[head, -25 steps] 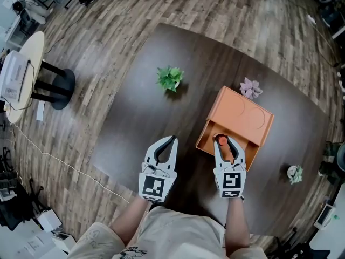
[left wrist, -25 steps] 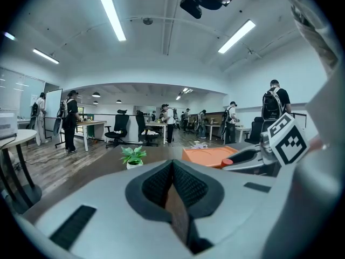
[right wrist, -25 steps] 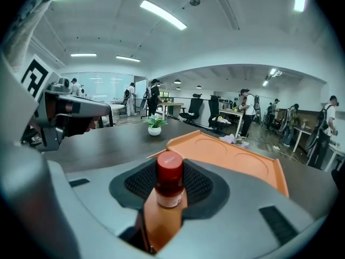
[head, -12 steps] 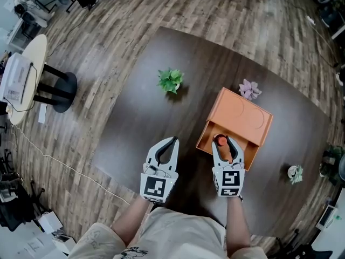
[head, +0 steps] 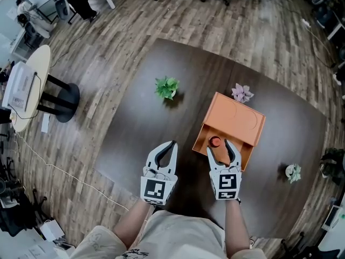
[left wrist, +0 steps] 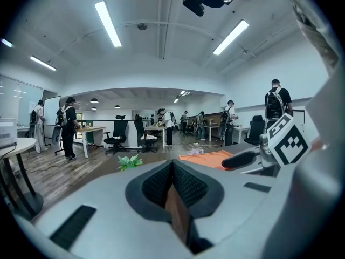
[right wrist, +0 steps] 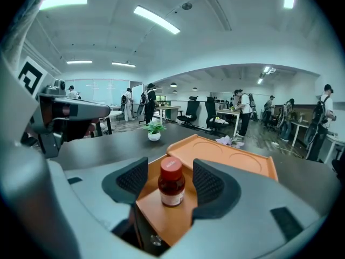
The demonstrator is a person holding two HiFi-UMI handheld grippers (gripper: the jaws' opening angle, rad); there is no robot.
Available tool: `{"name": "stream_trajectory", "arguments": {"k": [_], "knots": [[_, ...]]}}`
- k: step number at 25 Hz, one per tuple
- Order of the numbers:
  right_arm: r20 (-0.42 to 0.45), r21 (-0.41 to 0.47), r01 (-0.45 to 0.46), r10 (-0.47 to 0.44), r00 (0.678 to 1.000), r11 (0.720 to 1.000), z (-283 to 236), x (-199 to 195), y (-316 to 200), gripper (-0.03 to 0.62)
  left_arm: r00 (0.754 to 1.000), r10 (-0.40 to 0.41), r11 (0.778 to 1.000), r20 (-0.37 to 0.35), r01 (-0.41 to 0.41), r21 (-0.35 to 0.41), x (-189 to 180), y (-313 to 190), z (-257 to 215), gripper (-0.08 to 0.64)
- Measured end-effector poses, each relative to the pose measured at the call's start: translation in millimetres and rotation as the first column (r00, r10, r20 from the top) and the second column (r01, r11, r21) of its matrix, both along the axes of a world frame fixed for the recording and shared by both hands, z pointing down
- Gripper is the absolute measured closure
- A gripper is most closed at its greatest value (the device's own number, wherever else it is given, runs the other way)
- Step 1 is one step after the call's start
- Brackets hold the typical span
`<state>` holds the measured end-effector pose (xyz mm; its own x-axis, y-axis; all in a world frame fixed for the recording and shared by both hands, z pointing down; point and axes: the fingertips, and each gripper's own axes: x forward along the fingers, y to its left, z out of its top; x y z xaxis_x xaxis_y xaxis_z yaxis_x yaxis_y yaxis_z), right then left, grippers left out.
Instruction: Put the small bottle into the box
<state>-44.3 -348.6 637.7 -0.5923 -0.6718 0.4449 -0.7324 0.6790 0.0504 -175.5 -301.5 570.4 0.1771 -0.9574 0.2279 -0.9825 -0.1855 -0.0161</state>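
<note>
A small brown bottle (head: 214, 141) with a red cap stands upright on the open front tray of the orange box (head: 237, 117). My right gripper (head: 222, 149) is open; its jaws have just been opening. In the right gripper view the bottle (right wrist: 171, 183) stands between the two black pads (right wrist: 210, 182) with a gap on each side. My left gripper (head: 171, 145) hovers over the dark table left of the box, shut with nothing in it. The left gripper view shows its pads (left wrist: 186, 186) pressed together, with the box (left wrist: 207, 157) beyond.
On the dark table (head: 135, 123) stand a green potted plant (head: 166, 87), a pale purple plant (head: 241, 93) behind the box, and a small white pot (head: 292, 172) at the right. A round side table (head: 24, 88) stands on the wooden floor at the left.
The right jaws have spread apart and let go of the bottle, which now stands free on the box's tray. The left gripper has stayed where it was.
</note>
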Motion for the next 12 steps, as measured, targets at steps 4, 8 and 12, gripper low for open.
{"name": "stream_trajectory", "arguments": {"k": [4,8,12], "knots": [[0.021,0.025,-0.044,0.043,0.999,0.999,-8,25,1,0.328,1.000,0.017,1.000,0.006,-0.017,0.017,16,-2,-5,0.557],[0.050,0.059,-0.125,0.122,0.991,0.990,-22,71,2,0.330,0.999,0.038,0.998,0.010,-0.038,0.041,42,-5,-10,0.557],[0.076,0.098,-0.216,0.209,0.975,0.971,-43,130,9,0.330,0.999,0.054,0.996,-0.001,-0.053,0.067,72,-7,-24,0.557]]}}
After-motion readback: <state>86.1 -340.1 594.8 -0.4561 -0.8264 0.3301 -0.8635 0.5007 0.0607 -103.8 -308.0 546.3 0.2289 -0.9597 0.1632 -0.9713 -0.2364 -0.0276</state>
